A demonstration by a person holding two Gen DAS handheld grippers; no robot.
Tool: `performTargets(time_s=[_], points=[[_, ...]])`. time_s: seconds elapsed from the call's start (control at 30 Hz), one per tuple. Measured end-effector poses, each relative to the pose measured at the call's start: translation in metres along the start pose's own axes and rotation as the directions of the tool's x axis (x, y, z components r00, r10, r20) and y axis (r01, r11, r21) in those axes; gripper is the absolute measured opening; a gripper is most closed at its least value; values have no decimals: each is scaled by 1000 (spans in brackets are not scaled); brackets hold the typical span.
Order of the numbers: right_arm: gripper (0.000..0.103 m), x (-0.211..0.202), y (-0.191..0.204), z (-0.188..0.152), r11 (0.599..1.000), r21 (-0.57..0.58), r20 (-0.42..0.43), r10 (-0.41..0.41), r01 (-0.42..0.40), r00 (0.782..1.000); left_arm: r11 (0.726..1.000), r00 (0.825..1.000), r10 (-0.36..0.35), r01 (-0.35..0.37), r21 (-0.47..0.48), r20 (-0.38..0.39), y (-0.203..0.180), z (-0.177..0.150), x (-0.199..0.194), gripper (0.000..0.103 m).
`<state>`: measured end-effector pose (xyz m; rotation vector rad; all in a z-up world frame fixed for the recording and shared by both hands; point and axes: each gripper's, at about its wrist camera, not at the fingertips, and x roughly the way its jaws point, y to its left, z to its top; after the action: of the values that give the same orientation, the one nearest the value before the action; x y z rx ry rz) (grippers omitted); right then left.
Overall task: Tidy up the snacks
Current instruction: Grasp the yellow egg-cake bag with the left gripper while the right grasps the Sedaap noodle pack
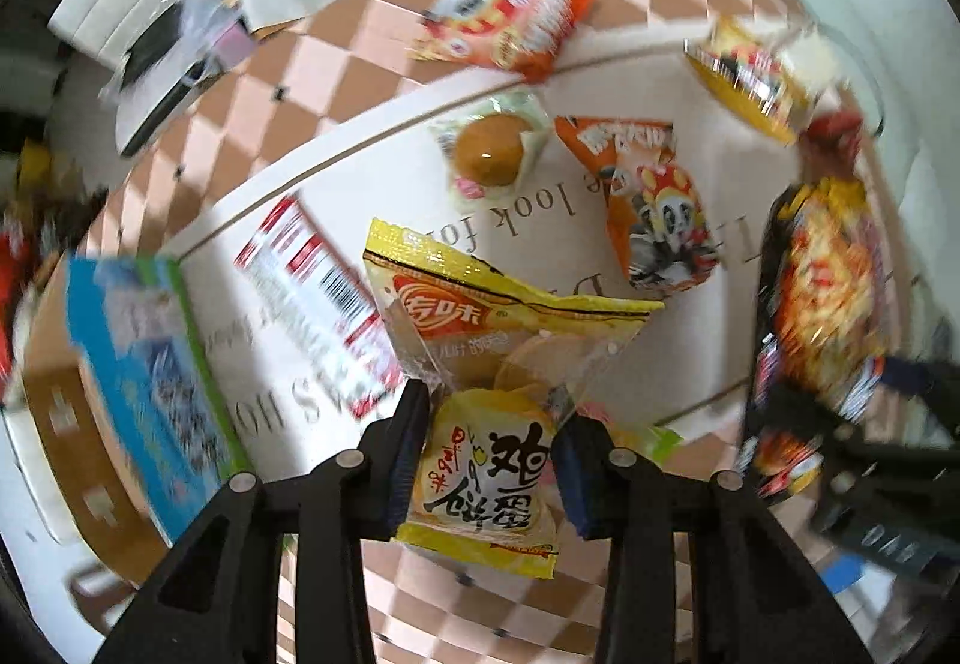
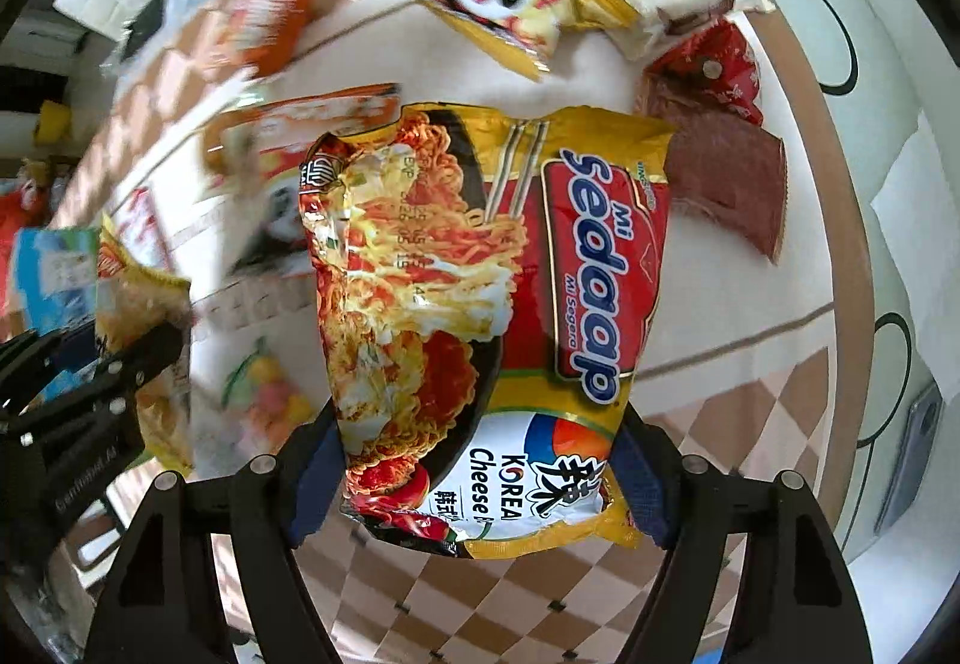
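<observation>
Left tool [image 1: 489, 460] pinches yellow egg-cake packet [image 1: 498, 394] mid-air; right tool [image 2: 480, 478] clamps noodle pack [image 2: 480, 316] above white tray [image 1: 708, 256] (motion-blurred). Slippery film could slide free.

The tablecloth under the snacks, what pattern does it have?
Checkered tablecloth: pink-brown and white diamonds, clearest in the right wrist view.

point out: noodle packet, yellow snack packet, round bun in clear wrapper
noodle packet [image 2: 480, 316], right wrist view, middle of its front.
yellow snack packet [image 1: 480, 400], left wrist view, waist between the pads.
round bun [image 1: 487, 150], left wrist view, centre of the bun.
</observation>
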<state>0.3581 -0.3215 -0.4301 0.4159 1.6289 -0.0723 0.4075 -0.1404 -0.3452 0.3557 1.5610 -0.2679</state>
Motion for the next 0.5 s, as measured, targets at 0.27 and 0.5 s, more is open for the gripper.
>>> performTargets(time_s=[0.27,0.5], points=[[80,-55,63,-26,992,-102,54,76,-70,996,985,993,-41,59,-161,115,43,-46,-79,36],[80,-112,149,-50,969,-209,83,152,-132,985,961,982,-50,98,-260,183,143,-94,-127,36]])
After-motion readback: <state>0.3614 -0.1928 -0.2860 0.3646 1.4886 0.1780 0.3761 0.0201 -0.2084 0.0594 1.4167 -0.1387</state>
